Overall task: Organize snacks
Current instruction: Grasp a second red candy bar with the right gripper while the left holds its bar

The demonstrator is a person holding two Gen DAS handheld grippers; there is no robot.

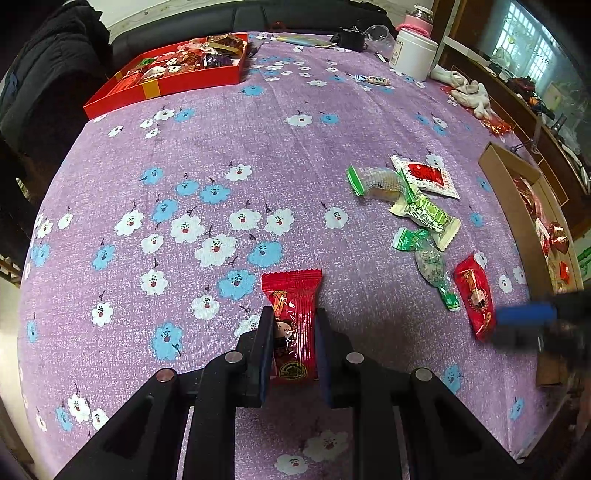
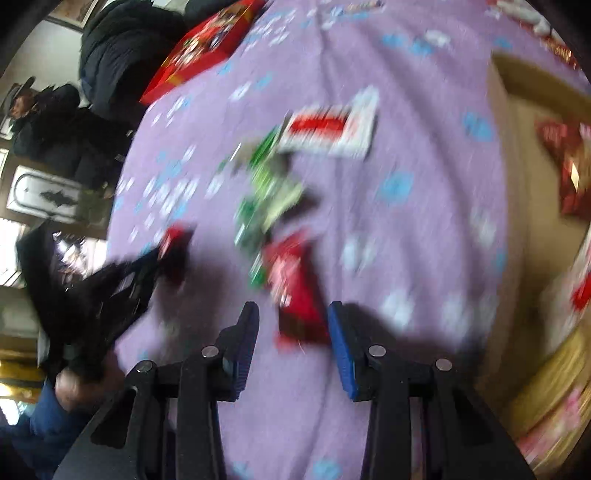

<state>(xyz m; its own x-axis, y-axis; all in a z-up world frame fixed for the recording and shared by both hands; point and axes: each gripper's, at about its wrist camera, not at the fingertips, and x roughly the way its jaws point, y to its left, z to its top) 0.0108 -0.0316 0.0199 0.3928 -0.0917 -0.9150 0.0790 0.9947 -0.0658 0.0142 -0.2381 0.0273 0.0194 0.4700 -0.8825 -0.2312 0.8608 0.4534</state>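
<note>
My left gripper [image 1: 291,317] is shut on a red snack packet [image 1: 293,314] and holds it just above the purple flowered cloth [image 1: 221,147]. My right gripper [image 2: 293,314] is open, its jaws either side of a second red snack packet [image 2: 295,291] that lies on the cloth; that packet also shows in the left wrist view [image 1: 475,297], with the right gripper's blue pad [image 1: 524,314] beside it. Beyond lie green sweets [image 1: 424,206] and a red-and-white packet [image 1: 428,175]. The right wrist view is blurred by motion.
A red tray of snacks [image 1: 166,79] stands at the far left. A cardboard box [image 1: 517,173] with red sweets sits at the right edge. A white canister [image 1: 413,51], a pink-lidded jar [image 1: 419,20] and white cloths [image 1: 469,90] stand at the back right.
</note>
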